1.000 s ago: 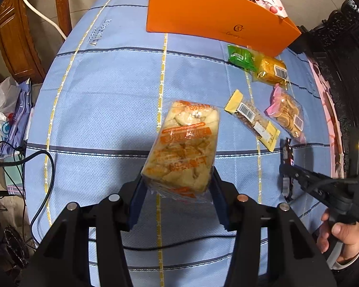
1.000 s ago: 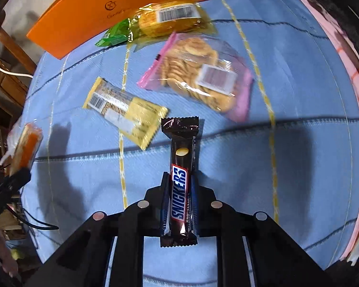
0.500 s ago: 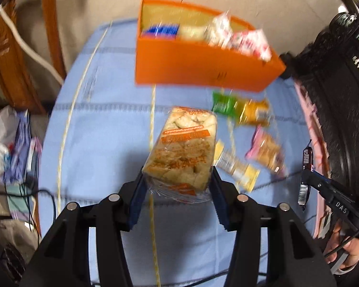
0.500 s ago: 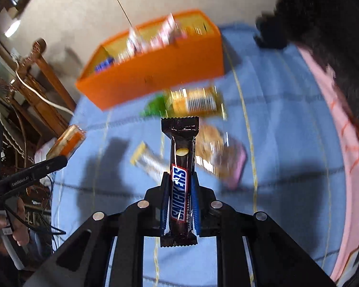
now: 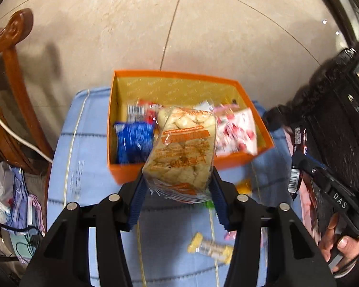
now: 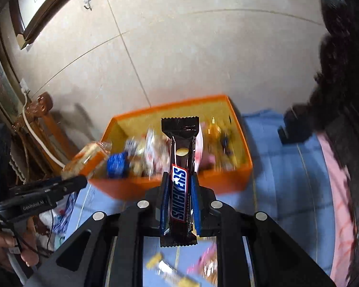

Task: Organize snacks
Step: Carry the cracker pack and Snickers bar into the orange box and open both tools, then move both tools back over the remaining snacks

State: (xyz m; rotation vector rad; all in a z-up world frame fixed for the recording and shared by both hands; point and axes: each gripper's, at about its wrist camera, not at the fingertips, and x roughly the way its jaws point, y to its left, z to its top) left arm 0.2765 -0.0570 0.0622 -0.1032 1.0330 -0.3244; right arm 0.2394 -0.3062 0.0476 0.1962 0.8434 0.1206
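Observation:
My left gripper (image 5: 177, 186) is shut on a clear cracker pack (image 5: 182, 153) with orange print, held above the near wall of the orange box (image 5: 170, 76). My right gripper (image 6: 179, 191) is shut on a Snickers bar (image 6: 180, 167), raised in front of the same orange box (image 6: 227, 181). Several snack packets lie inside the box, among them a blue one (image 5: 134, 143) and a white-and-red one (image 5: 237, 131). In the left wrist view the right gripper with its bar (image 5: 299, 153) shows at the right edge. The right wrist view catches the cracker pack (image 6: 86, 160) at left.
A blue striped cloth (image 5: 83, 143) covers the table. A yellow bar (image 5: 210, 247) and other loose packets lie on it below the grippers. A wooden chair (image 5: 14, 71) stands at left, dark carved furniture (image 5: 335, 110) at right, tiled floor beyond the table.
Both grippers have risen and moved toward the orange box with their snacks. The box's inside has come into view; the loose packets on the cloth have slid below the fingers.

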